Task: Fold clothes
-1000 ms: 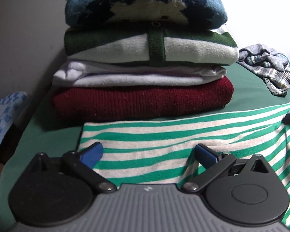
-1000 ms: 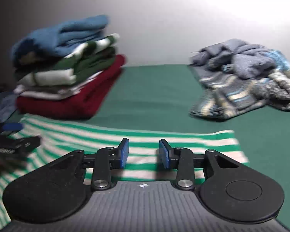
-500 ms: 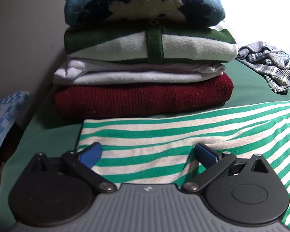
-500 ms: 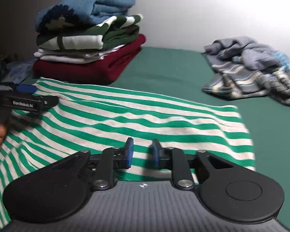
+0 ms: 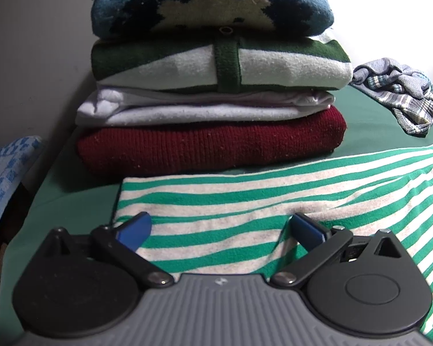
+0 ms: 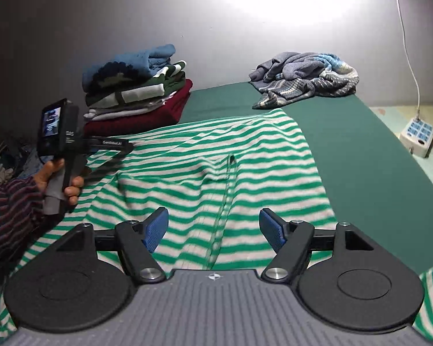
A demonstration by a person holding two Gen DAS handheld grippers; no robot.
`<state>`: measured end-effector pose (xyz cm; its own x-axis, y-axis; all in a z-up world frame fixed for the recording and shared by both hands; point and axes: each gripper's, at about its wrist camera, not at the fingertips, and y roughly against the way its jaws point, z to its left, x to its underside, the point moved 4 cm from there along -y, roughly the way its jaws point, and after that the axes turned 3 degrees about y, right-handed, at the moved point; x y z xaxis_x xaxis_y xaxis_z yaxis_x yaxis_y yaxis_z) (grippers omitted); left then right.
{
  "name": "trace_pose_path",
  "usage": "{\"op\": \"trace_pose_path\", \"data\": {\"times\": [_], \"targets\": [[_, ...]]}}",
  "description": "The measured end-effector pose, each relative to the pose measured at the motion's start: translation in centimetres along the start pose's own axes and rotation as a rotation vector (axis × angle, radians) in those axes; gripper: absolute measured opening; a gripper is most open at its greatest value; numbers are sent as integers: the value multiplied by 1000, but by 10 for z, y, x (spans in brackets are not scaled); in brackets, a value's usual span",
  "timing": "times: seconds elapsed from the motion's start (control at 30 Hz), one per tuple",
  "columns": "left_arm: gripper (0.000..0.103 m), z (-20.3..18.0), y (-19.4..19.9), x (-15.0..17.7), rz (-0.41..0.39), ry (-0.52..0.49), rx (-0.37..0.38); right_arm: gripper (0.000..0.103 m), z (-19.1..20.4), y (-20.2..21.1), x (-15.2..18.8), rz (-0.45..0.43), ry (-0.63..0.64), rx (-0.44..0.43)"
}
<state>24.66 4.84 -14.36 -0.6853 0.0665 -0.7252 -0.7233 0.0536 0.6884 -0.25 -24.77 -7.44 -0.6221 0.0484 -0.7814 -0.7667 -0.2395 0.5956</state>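
A green-and-white striped garment [image 6: 245,158] lies spread on the green sheet [image 6: 360,150], with wrinkles and a raised seam down its middle. My right gripper [image 6: 213,225] hovers over its near part. Its jaws are opening wide and the pads press on nothing. My left gripper [image 5: 220,220] stands open over the garment's [image 5: 245,190] far-left corner, close to the stack of folded clothes [image 5: 210,144]. The cloth puckers a little by its right finger [image 5: 306,230]. In the right wrist view a hand [image 6: 54,173] holds that left gripper at the garment's left edge.
The folded stack [image 6: 135,98] sits at the back left against the wall. A heap of unfolded grey-blue clothes [image 6: 306,80] lies at the back right. A white power strip [image 6: 418,137] with a cable is on the floor to the right. A blue patterned cloth [image 5: 5,173] hangs off the left.
The right gripper drew back toward the near side, so more of the garment shows. Its jaws narrowed almost shut, then opened wide. The left gripper stayed put.
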Motion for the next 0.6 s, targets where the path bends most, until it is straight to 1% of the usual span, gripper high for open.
{"op": "trace_pose_path", "data": {"times": [0.03, 0.07, 0.1, 0.13, 0.17, 0.23, 0.27, 0.3, 0.37, 0.43, 0.57, 0.6], "targets": [[97, -1, 5, -2, 14, 2, -9, 75, 3, 5, 6, 7, 5, -4], [90, -2, 18, -5, -4, 18, -10, 74, 7, 7, 12, 25, 22, 6], [98, -4, 35, -8, -38, 31, -23, 64, 9, 6, 17, 54, 46, 34], [103, -7, 53, -9, -73, 26, -48, 49, 11, 4, 22, 85, 69, 66], [102, -11, 69, -7, -98, 10, -73, 39, 13, 1, 27, 116, 91, 99], [102, -18, 99, 2, -95, -29, -100, 34, 15, 0, 36, 133, 84, 123], [102, -19, 113, 11, -86, -28, -91, 27, 15, 0, 40, 128, 69, 124], [102, -20, 127, 19, -77, -26, -82, 24, 16, -2, 41, 121, 58, 119], [102, -20, 150, 41, -46, -12, -65, 24, 17, -7, 45, 116, 52, 123], [102, -19, 169, 70, -16, 29, -85, 24, 21, -11, 50, 117, 72, 121], [101, -20, 208, 132, 32, 85, -130, 24, 22, -15, 53, 86, 112, 96], [101, -24, 216, 146, 47, 95, -123, 24, 21, -16, 54, 82, 116, 82]]}}
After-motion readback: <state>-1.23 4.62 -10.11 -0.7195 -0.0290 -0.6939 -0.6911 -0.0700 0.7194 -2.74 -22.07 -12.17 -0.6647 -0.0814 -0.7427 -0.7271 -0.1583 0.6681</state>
